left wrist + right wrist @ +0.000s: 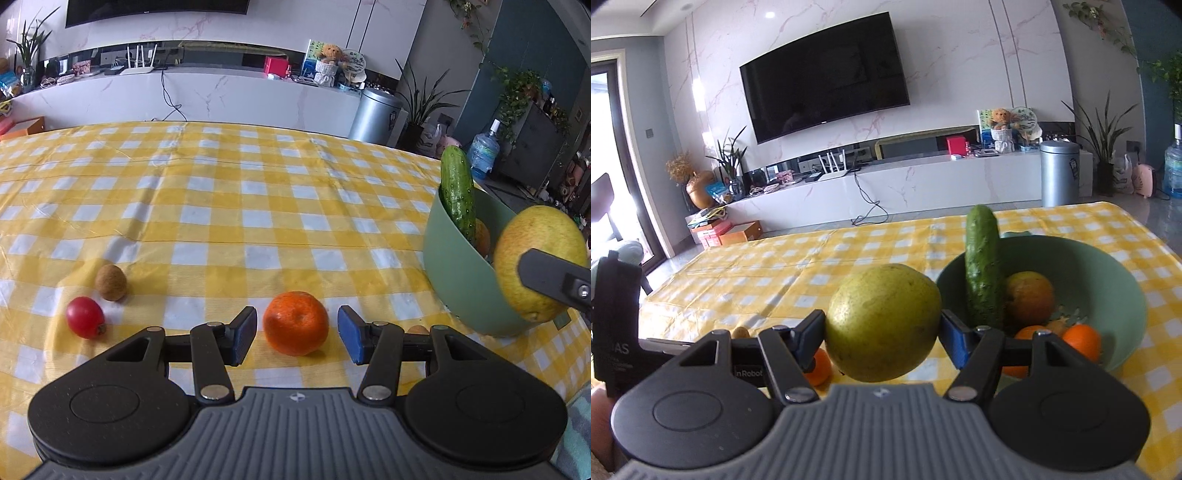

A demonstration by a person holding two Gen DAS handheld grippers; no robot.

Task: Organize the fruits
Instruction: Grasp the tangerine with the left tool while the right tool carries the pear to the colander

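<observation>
Your right gripper [882, 328] grips the pear [882, 323] beside the bowl [1123, 295], which holds several fruits. Left gripper [297, 334] fingers straddle the orange [295, 323] untouched; tomato [85, 316] and kiwi [110, 282] wait at ten o'clock.

In the left wrist view, the green bowl [458, 280] is partly covered by the pear [535, 254], and a small brown thing [417, 329] is mostly hidden behind a finger. In the right wrist view, an orange [820, 365] is largely hidden beneath the pear [882, 321].
</observation>
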